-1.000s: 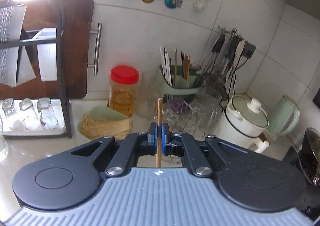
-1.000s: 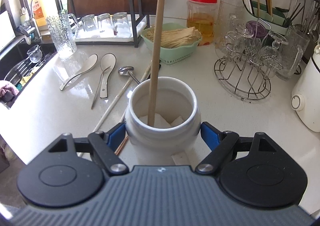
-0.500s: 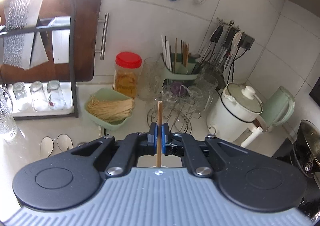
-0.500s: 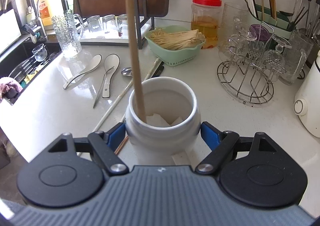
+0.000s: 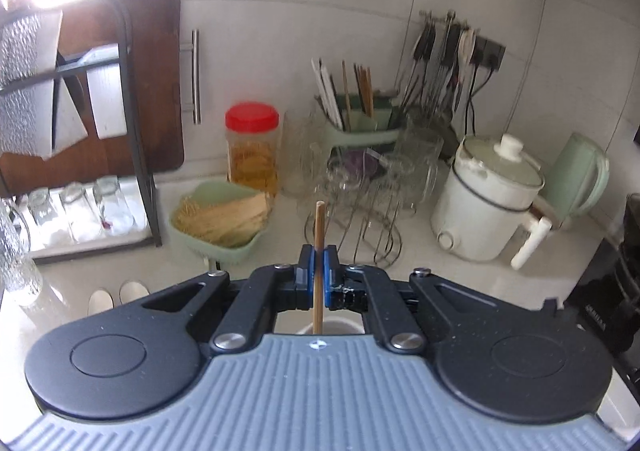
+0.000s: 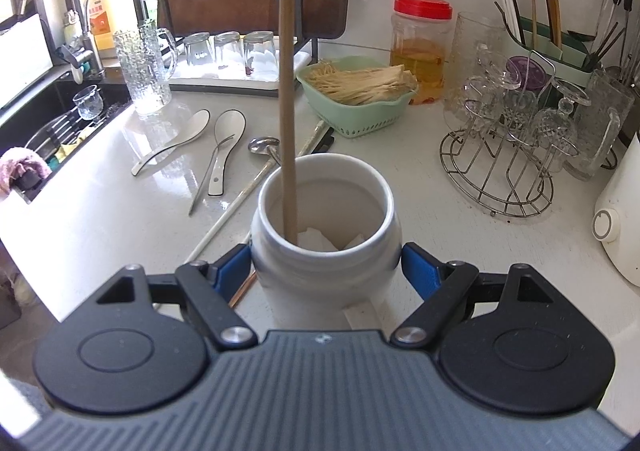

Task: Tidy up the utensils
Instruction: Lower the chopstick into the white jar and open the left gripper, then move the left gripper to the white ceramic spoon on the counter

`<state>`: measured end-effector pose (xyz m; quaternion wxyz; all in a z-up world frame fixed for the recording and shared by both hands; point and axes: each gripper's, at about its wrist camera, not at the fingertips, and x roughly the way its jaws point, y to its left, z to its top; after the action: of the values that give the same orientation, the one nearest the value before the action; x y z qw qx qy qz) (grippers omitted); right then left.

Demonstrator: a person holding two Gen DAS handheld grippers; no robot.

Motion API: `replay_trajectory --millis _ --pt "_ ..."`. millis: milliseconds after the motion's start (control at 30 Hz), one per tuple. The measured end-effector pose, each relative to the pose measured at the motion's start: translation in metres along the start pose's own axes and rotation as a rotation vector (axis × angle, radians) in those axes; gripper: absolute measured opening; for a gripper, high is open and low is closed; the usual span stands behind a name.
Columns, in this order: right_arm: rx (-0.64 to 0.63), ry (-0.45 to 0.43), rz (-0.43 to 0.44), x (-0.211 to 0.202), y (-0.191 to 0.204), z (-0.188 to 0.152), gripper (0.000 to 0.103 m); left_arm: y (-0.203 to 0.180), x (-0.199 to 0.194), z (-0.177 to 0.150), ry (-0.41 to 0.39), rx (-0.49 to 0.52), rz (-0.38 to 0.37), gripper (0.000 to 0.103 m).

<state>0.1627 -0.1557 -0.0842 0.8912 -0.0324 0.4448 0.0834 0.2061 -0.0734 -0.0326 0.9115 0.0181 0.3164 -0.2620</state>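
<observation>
Left tongs (image 5: 318, 265) clamped wooden chopstick (image 6: 287, 123), tip inside white jar (image 6: 326, 247). Right tongs (image 6: 326, 265) gripped jar on tabletop (image 6: 100, 211). Spoons (image 6: 224, 139), ladle (image 6: 262, 149), green basket (image 6: 360, 107), glass rack (image 6: 500, 179) nearby.

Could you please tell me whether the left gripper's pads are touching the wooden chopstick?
Touching. The left wrist view shows the left gripper with both blue pads pressed against the wooden chopstick, no gap either side.

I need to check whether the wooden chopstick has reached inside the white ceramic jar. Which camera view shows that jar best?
The right wrist view: the white ceramic jar sits between the right gripper, mouth open, the wooden chopstick dipping inside. The left wrist view shows only a sliver of rim behind the left gripper.
</observation>
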Motion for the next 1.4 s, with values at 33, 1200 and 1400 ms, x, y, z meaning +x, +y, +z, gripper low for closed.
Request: replay_trajectory --millis 33,1200,1400 --pt "-0.001 -0.001 0.001 0.0 0.0 0.0 0.085 0.002 0.004 -0.001 0.022 -0.01 -0.002 0.005" --pt "0.015 -0.006 -0.025 0.003 0.004 0.002 0.085 0.082 -0.027 -0.045 0.185 -0.293 0.084 0.034" --pt "0.02 0.01 -0.034 0.003 0.005 0.004 0.085 0.108 -0.022 -0.068 0.21 -0.329 0.132 0.034"
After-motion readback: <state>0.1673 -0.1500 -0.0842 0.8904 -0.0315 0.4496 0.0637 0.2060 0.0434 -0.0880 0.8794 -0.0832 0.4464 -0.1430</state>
